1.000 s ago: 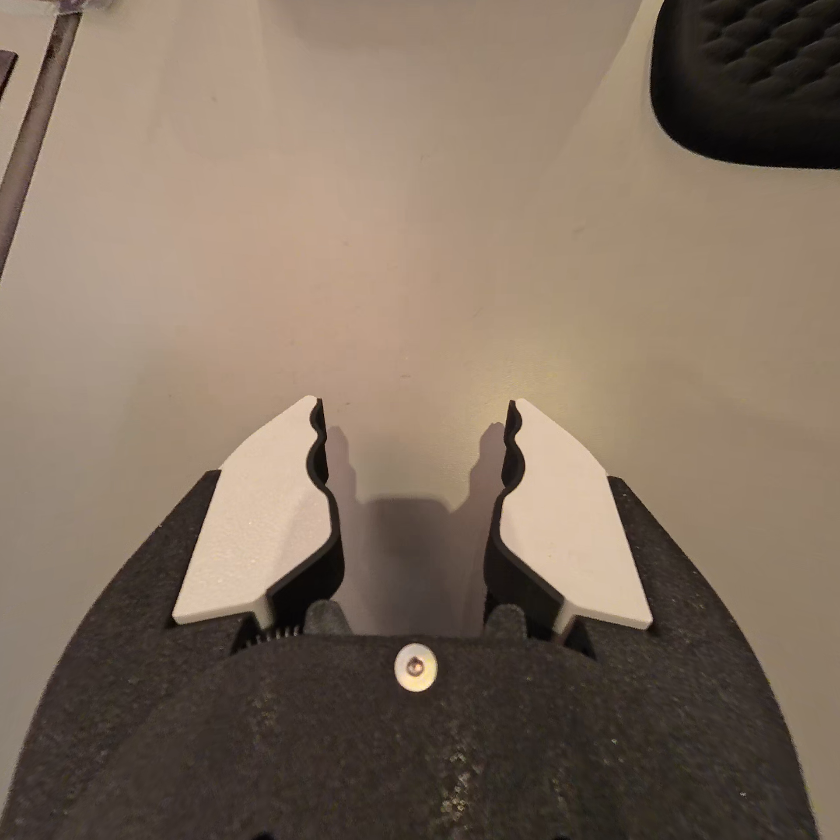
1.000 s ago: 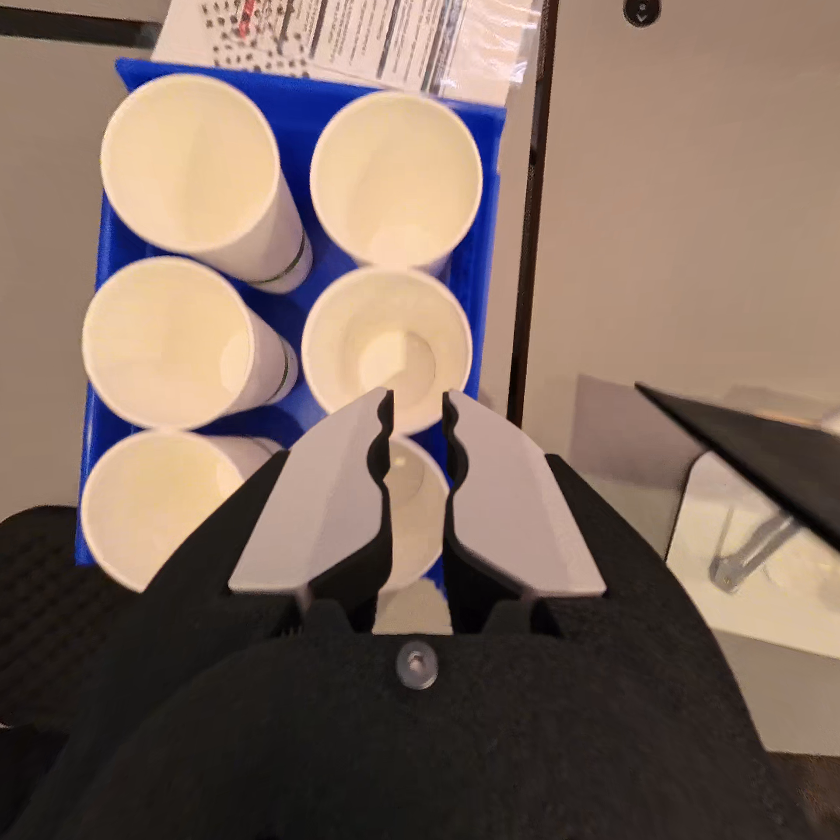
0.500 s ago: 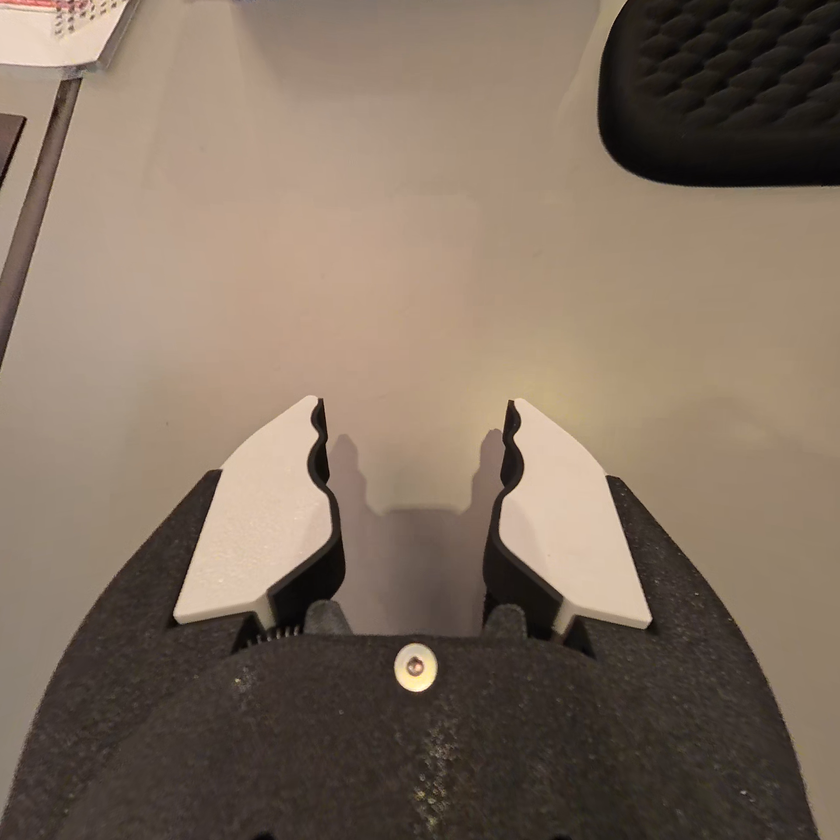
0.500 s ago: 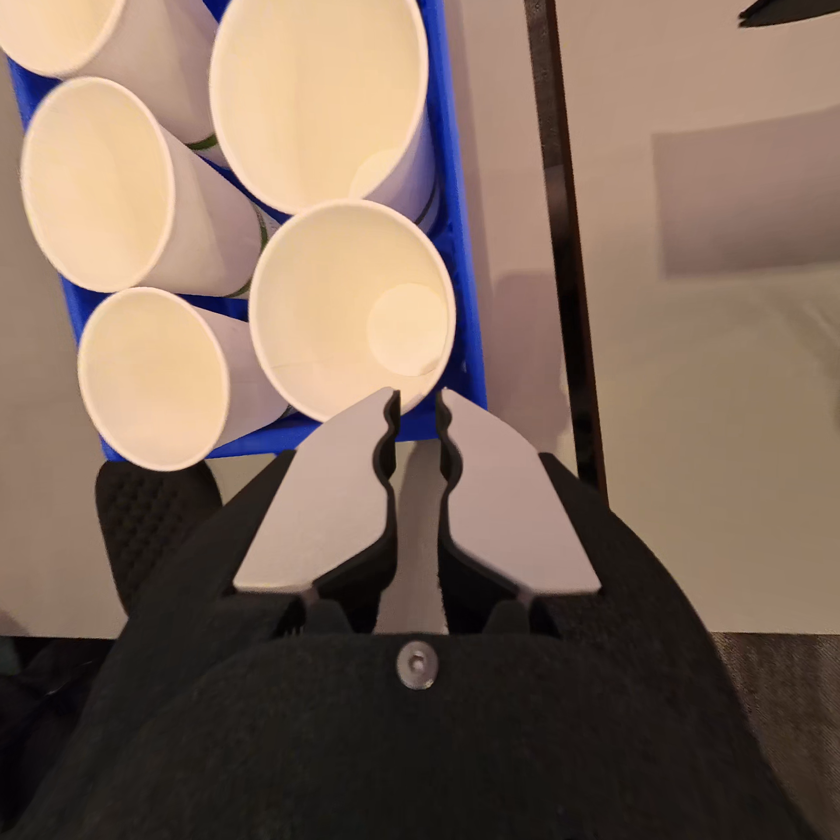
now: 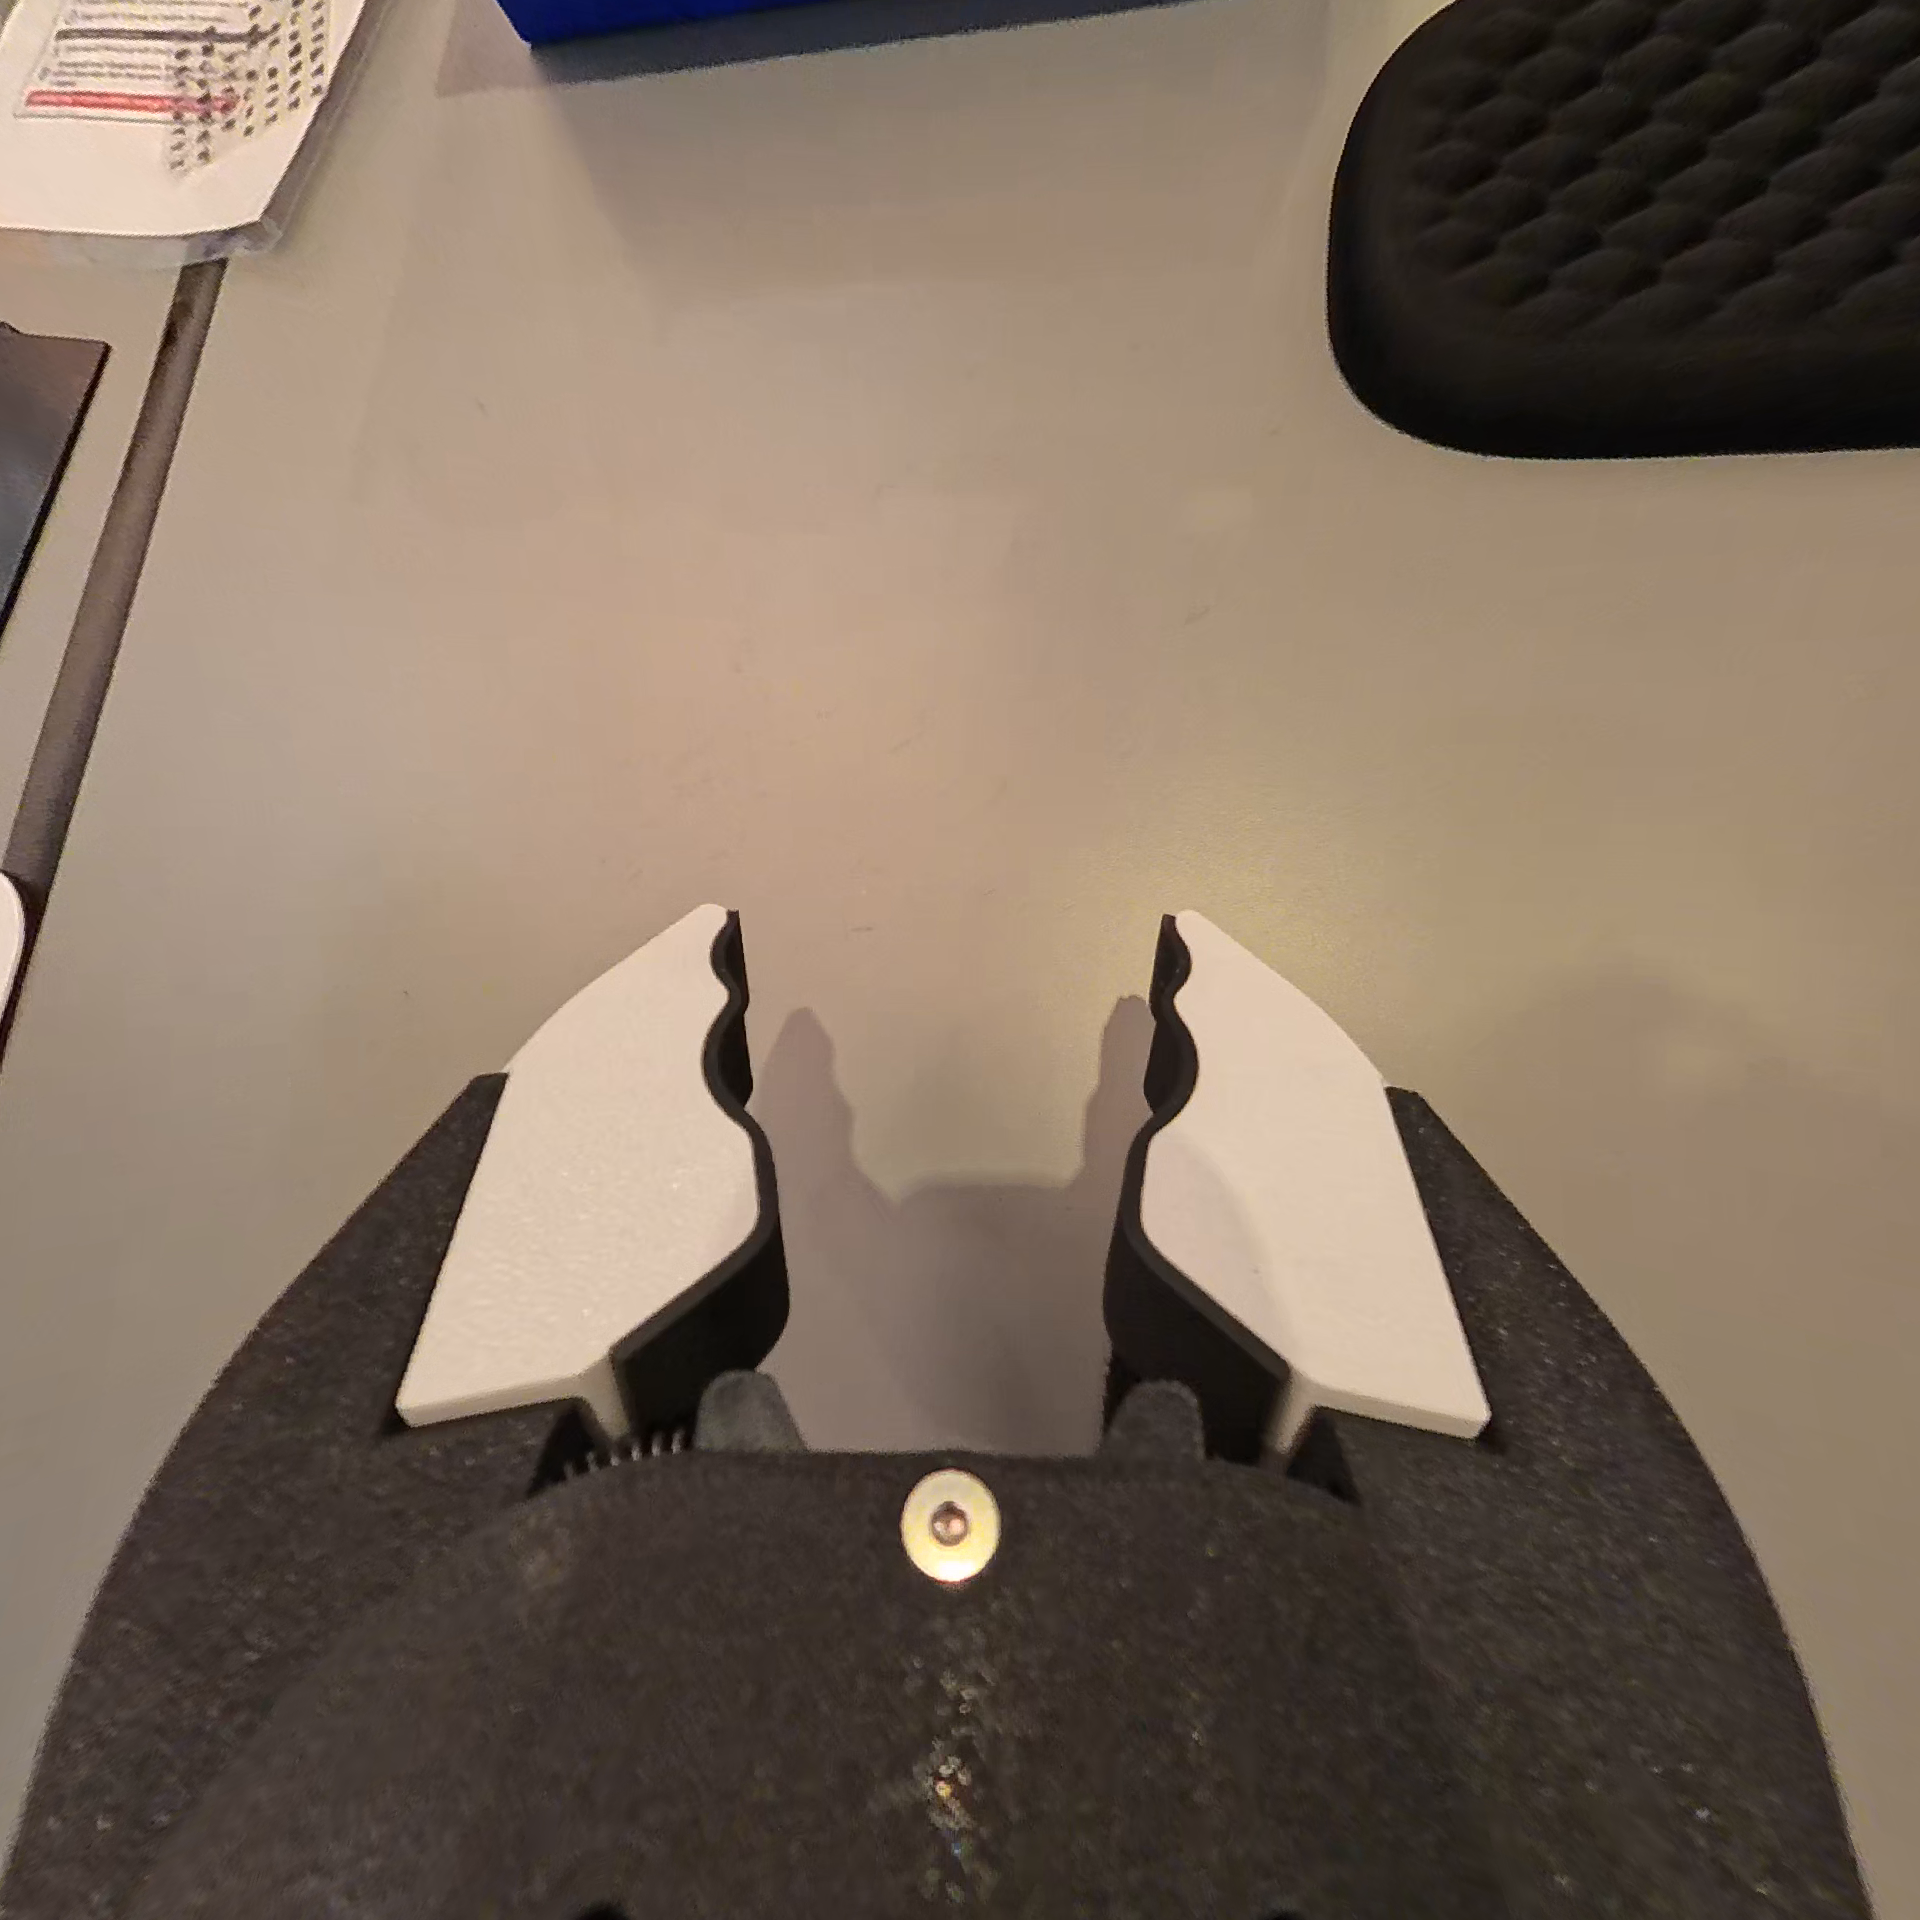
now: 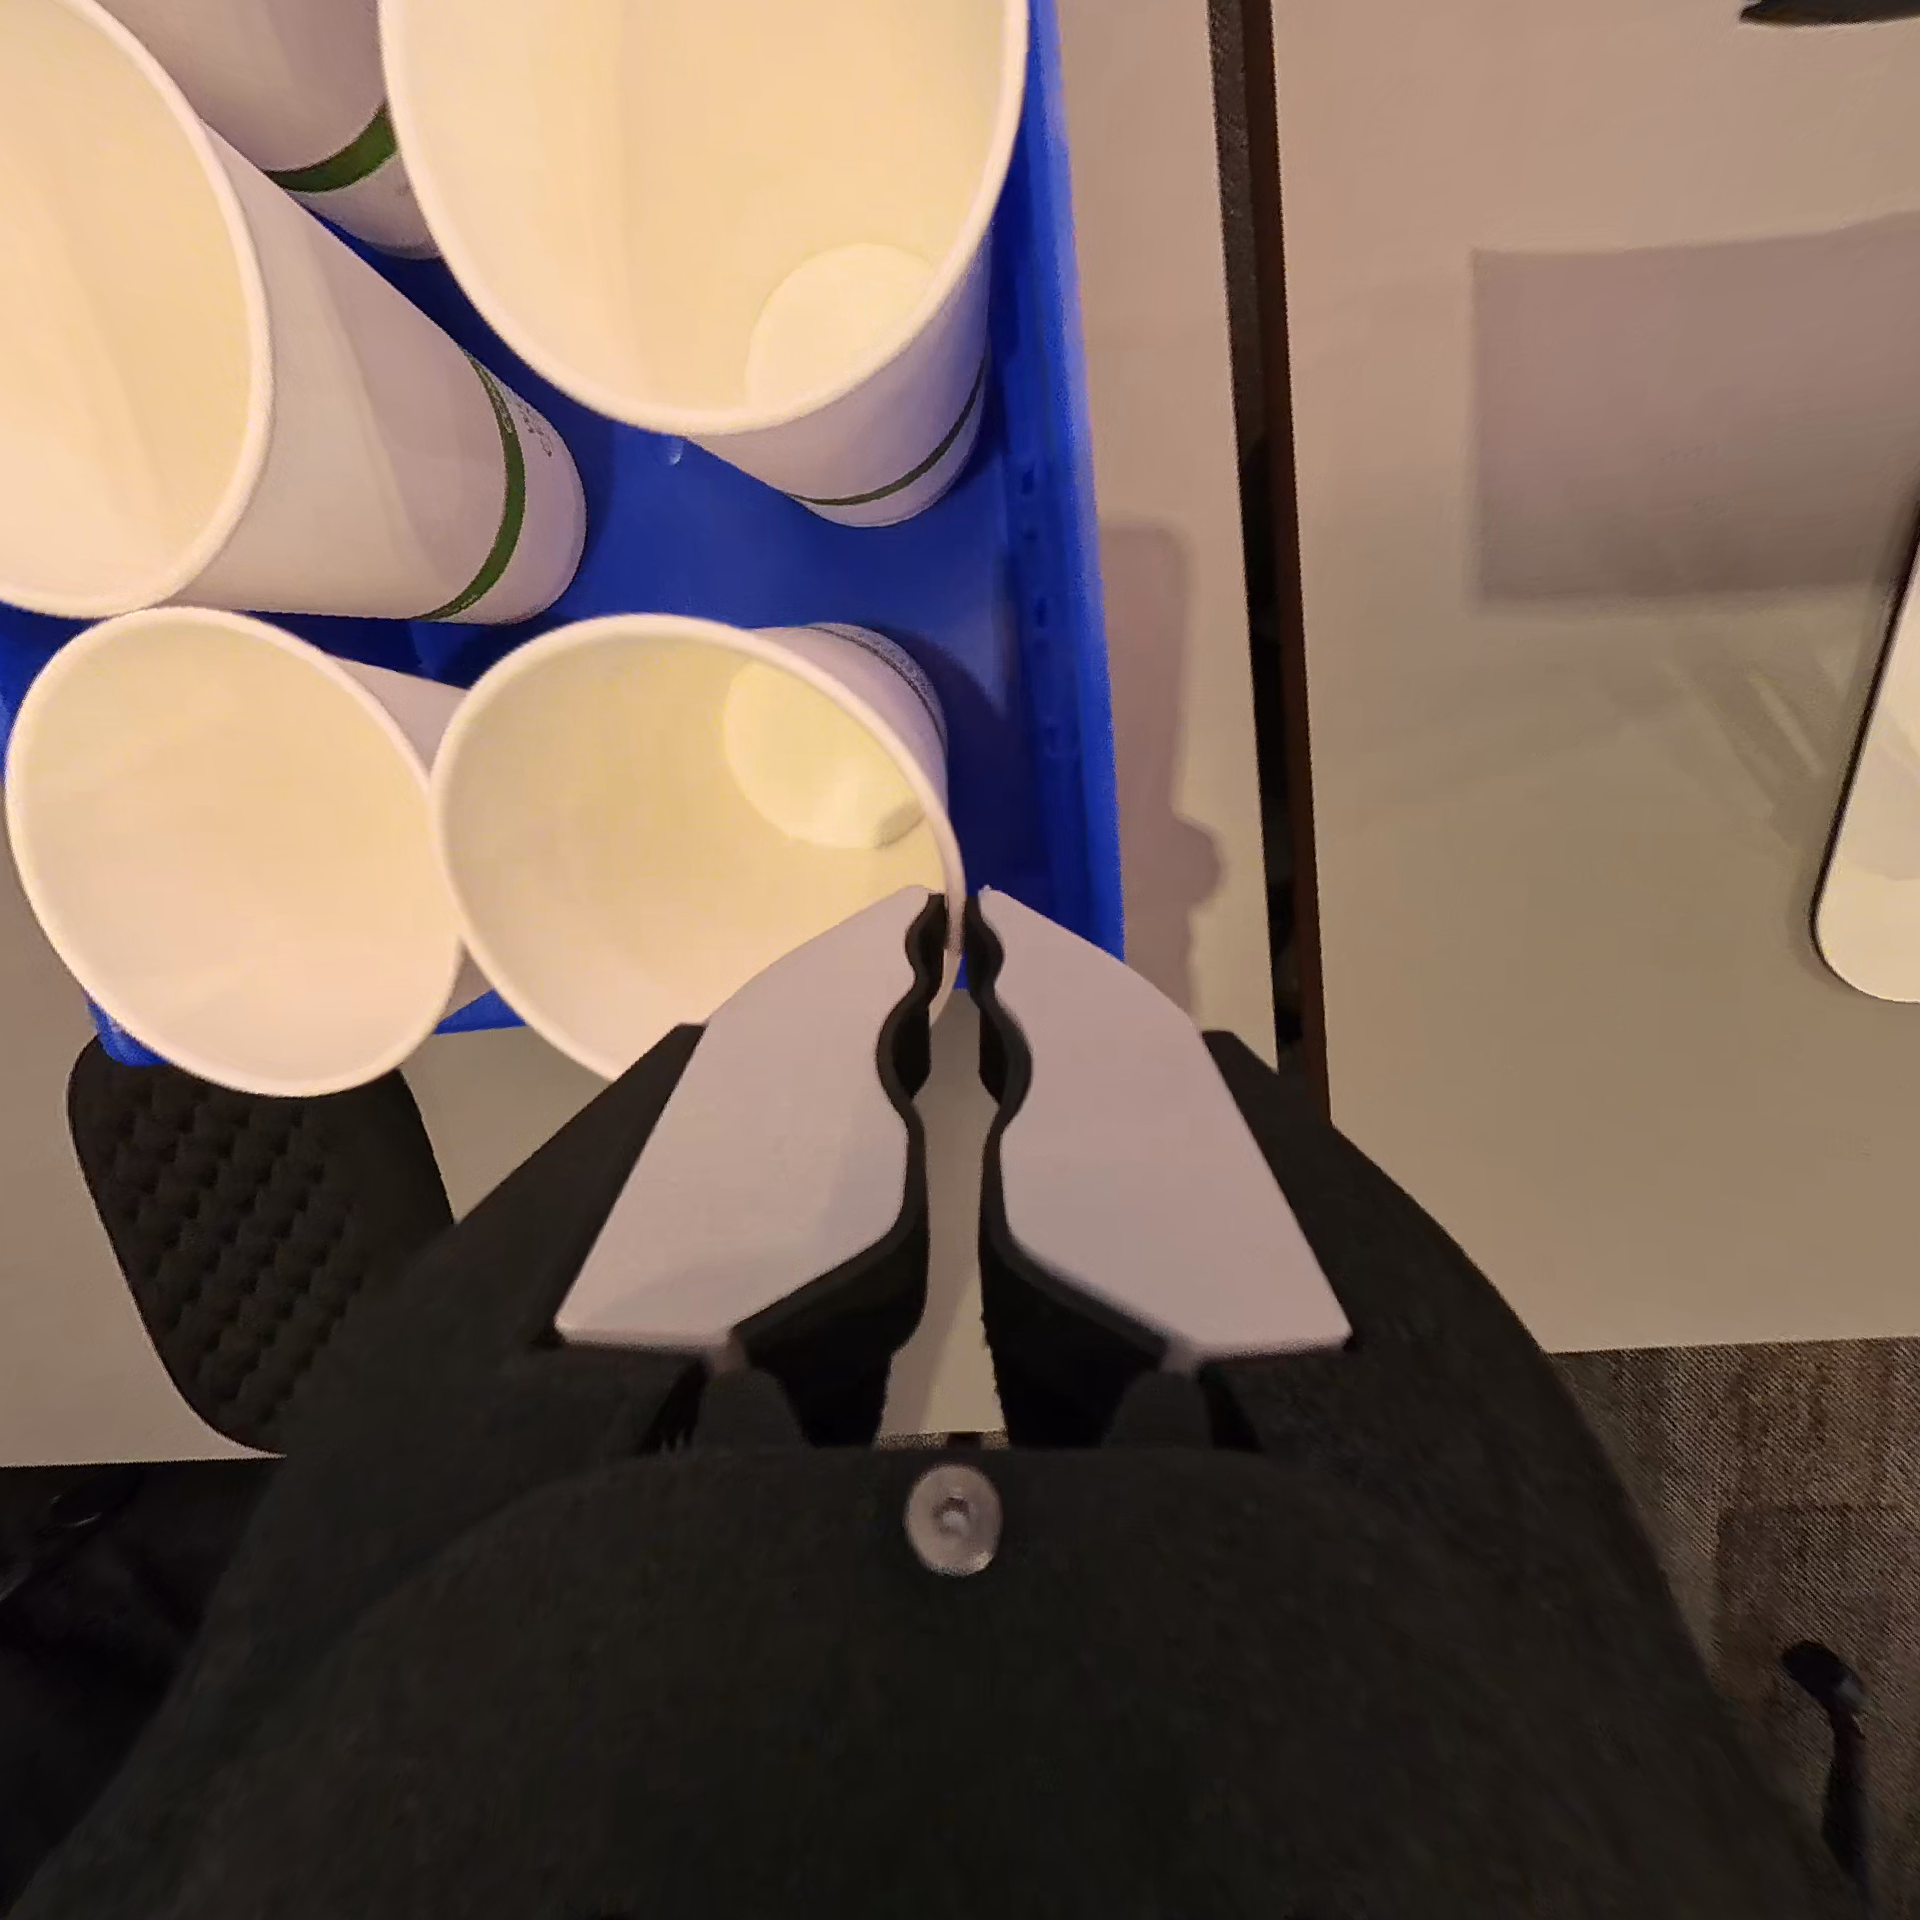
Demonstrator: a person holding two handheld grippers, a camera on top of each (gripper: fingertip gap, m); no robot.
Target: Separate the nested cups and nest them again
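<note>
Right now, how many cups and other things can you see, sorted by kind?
Cups: 5
Tray: 1
Black pad: 1
Paper sheet: 1
Grippers: 2
Total: 10

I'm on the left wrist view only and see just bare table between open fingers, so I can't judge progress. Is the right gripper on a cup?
Observer: Yes. The right gripper pinches the rim of the cup at the near right corner of the tray.
Operator: Is that cup alone in there?
Observer: No, three more cups show in the tray, one right beside it.
Operator: Is the held cup upright?
Observer: No, it tilts, its mouth leaning out over the tray's near edge.
</note>
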